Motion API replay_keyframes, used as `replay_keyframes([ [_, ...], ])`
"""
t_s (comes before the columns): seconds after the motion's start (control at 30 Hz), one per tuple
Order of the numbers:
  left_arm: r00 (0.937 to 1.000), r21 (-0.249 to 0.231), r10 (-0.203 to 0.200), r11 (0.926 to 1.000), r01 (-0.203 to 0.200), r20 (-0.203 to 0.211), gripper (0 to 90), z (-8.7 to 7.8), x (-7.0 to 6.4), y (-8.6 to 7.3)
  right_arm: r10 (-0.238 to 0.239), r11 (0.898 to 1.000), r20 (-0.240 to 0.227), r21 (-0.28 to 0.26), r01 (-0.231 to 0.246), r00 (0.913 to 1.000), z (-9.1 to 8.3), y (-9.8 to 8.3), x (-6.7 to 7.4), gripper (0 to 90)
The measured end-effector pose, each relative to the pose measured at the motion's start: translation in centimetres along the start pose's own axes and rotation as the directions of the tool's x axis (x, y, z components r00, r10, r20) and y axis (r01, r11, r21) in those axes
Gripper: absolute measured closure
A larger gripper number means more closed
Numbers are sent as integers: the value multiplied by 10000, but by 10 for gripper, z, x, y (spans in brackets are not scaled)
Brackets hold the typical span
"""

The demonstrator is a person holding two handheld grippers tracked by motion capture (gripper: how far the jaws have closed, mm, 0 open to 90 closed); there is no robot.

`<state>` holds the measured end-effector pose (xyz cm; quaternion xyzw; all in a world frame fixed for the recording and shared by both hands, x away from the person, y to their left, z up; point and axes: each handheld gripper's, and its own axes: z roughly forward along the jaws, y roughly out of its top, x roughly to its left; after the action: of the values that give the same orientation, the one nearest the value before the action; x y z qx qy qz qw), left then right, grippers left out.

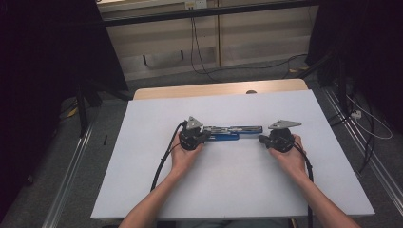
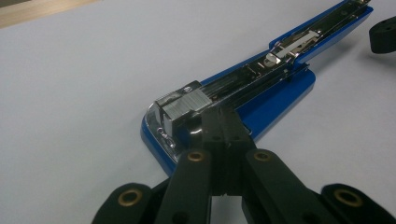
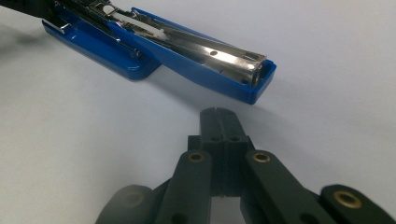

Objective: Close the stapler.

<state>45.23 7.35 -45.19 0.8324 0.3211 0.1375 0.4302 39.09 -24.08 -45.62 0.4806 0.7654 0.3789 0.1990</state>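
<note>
Opened blue stapler (image 1: 227, 133) at the centre of a white table (image 1: 237, 190).

Left gripper (image 2: 223, 122): jaws pressed together, tips at the stapler's staple end. Right gripper (image 3: 218, 117): jaws pressed together, just beside the far end, apart from it. Grey floor (image 1: 109, 118), trailing cables (image 1: 197, 52) and dark curtains (image 1: 47, 57) surround the table.

A white desk (image 1: 142, 190) is sitting on grey carpet (image 1: 43, 190) — black curtains (image 1: 43, 57) are flanking a beige wall (image 1: 261, 33), cables (image 1: 195, 42) hanging.
</note>
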Motion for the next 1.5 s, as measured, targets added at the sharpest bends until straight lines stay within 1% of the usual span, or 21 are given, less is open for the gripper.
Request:
replay_keyframes([
  [0.07, 10000, -9, 43, 10000, -44, -34, 900, 0, 0, 0, -43, 10000, 29, 72, 43, 10000, 1, 1, 1, 900],
  [0.1, 10000, -2, -13, 10000, 13, 16, 900, 0, 0, 0, -70, 9999, 56, 94, 70, 10000, 2, 1, 1, 900],
  [0.27, 10000, -26, -5, 10000, 5, 42, 900, 0, 1, 0, -222, 9992, 164, 325, 217, 9996, 6, 1, 2, 900],
  [0.33, 10000, -4, 13, 10000, -13, 19, 900, 0, 0, 0, -48, 9994, 51, 335, 46, 10000, 7, 3, 2, 900],
  [0.37, 10000, -71, 13, 10000, -13, -73, 900, 0, 0, 0, -72, 9992, 102, 390, 68, 9999, 7, 5, 2, 900],
  [0.4, 10000, -87, -16, 10000, 15, -73, 900, 0, -1, -1, -62, 9994, 117, 355, 58, 9999, 7, 5, 2, 900],
  [0.43, 10000, -79, 8, 10000, -9, -87, 900, 0, -1, -1, -27, 9994, 46, 334, 25, 10000, 8, 6, 2, 900],
  [0.5, 10000, -85, -12, 10000, 11, -93, 900, 0, -1, -1, -110, 9987, 109, 508, 104, 9999, 11, 6, 3, 900],
  [0.57, 10000, -107, -29, 9999, 28, -67, 900, 0, -1, -1, -98, 9986, 76, 515, 94, 9999, 12, 6, 2, 900],
  [0.63, 10000, -105, 40, 9999, -40, -46, 900, 1, -1, -1, 23, 9988, 82, 494, -27, 10000, 12, 6, 2, 900],
  [0.7, 9999, -207, -135, 9997, 135, 13, 900, 1, -1, -1, 34, 9989, 66, 477, -37, 10000, 12, 6, 2, 900],
  [0.77, 10000, -297, -54, 9995, 52, -65, 900, 3, -1, -1, 32, 9990, 90, 448, -36, 10000, 13, 6, 2, 900],
  [0.8, 9999, -366, -138, 9992, 137, -23, 900, 4, -2, -2, 12, 9991, 111, 428, -17, 9999, 13, 6, 2, 900],
  [0.83, 9999, -383, -29, 9993, 25, -101, 900, 4, -4, -2, 11, 9991, 124, 421, -17, 9999, 13, 6, 3, 900],
  [0.9, 10000, -259, 84, 9996, -85, -54, 900, 3, -4, -1, 121, 9992, 100, 379, -125, 9999, 13, 5, 2, 900],
  [0.97, 9998, -147, 168, 9997, -169, -76, 900, 2, -5, -1, 124, 9992, 100, 374, -127, 9999, 14, 5, 2, 900],
  [1.07, 10000, -175, -70, 9998, 70, -1, 900, 2, -2, -1, 72, 9994, 147, 337, -77, 9999, 14, 6, 2, 900],
  [1.17, 10000, -141, 35, 9999, -36, -67, 900, 2, -3, -1, 81, 9995, 155, 316, -85, 9998, 15, 6, 2, 900],
  [1.2, 10000, -158, -10, 9999, 9, -45, 900, 2, -3, -1, 92, 9995, 161, 299, -96, 9998, 15, 6, 2, 900],
  [1.33, 10000, -148, 53, 9999, -53, -52, 900, 2, -3, -1, 18, 9996, 186, 278, -23, 9998, 16, 6, 3, 900],
  [1.5, 10000, -136, 38, 9999, -39, -25, 900, 2, -3, -1, 45, 9996, 162, 279, -50, 9999, 16, 7, 2, 900],
])
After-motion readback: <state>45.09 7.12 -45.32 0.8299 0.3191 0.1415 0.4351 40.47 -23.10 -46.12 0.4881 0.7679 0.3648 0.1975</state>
